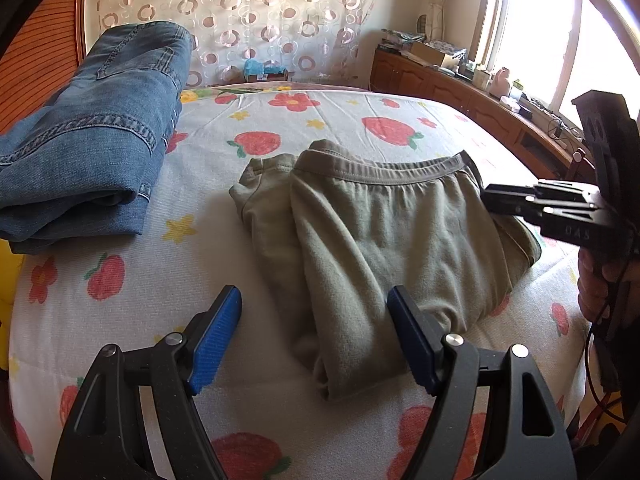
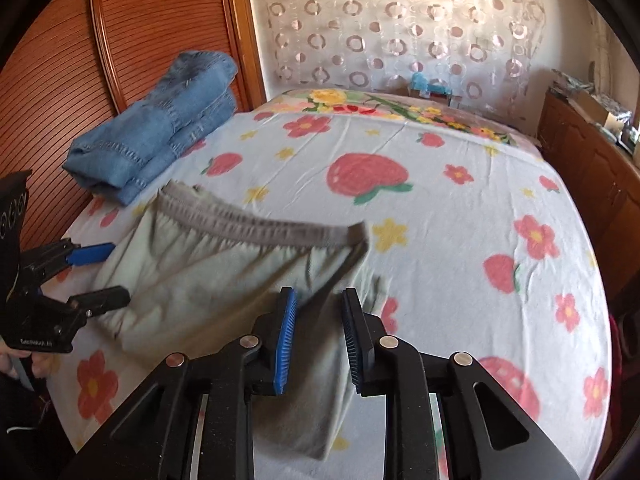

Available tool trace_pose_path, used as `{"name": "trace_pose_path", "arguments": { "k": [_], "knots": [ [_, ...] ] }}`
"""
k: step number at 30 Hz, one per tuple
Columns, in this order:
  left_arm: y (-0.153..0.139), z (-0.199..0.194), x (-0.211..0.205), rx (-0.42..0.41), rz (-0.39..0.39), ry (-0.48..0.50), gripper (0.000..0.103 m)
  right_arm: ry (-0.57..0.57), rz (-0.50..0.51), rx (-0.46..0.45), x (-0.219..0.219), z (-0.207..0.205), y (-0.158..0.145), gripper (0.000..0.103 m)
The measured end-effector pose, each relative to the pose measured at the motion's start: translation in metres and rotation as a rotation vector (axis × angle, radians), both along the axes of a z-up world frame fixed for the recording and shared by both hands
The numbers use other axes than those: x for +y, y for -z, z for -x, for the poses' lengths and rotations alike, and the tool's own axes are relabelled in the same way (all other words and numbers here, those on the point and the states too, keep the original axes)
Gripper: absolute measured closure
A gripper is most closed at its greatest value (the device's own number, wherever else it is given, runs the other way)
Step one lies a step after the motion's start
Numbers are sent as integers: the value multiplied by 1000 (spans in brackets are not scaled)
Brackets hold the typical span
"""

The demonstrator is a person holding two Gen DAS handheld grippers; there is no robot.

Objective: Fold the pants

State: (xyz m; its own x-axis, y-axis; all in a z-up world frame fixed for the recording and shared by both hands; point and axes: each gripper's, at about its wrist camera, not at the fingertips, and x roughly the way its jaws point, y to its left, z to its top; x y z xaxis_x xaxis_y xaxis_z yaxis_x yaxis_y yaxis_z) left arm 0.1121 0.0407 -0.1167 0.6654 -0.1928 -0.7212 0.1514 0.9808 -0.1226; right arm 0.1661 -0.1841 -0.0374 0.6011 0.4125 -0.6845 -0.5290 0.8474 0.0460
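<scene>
Pants (image 1: 372, 216) lie folded mid-bed (image 1: 120, 312), waistband toward the far end, jeans (image 1: 92, 132) stacked beside them. Left gripper (image 1: 316, 320) spread wide at the near folded edge, pinching nothing. Right gripper (image 2: 320, 320) parted narrowly over the pants' right side, nothing between the pads.

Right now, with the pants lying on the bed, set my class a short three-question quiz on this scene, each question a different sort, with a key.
1. True or false: the left gripper grips the green pants.
2. Which garment lies folded beside the wooden wardrobe? A) blue jeans B) a red towel C) a white shirt
3. Fill in: the bedsheet is printed with flowers and ____.

Key: 1 false, its jaws stand open and apart from the cloth; 2 A; 3 strawberries.
</scene>
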Motion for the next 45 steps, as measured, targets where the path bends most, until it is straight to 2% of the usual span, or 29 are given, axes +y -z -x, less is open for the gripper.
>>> {"name": "trace_pose_path", "arguments": {
  "k": [6,10,15,26,29,36,45],
  "knots": [
    [0,0,-1,0,-1,0,27,16,0,-2,-1,3,5,76],
    [0,0,0,-1,-1,0,27,20,37,-7,4,6,6,55],
    [0,0,-1,-1,-2,0,27,47,81,-6,12,10,6,53],
    [1,0,-1,0,-3,0,27,43,54,21,-1,34,-2,45],
    [1,-1,-1,0,-3,0,27,63,90,2,-7,46,-2,45],
    [1,-1,-1,-1,-3,-1,27,39,48,11,-25,66,0,45],
    [0,0,-1,10,-4,-6,27,37,21,23,-34,68,6,76]
  ]
}}
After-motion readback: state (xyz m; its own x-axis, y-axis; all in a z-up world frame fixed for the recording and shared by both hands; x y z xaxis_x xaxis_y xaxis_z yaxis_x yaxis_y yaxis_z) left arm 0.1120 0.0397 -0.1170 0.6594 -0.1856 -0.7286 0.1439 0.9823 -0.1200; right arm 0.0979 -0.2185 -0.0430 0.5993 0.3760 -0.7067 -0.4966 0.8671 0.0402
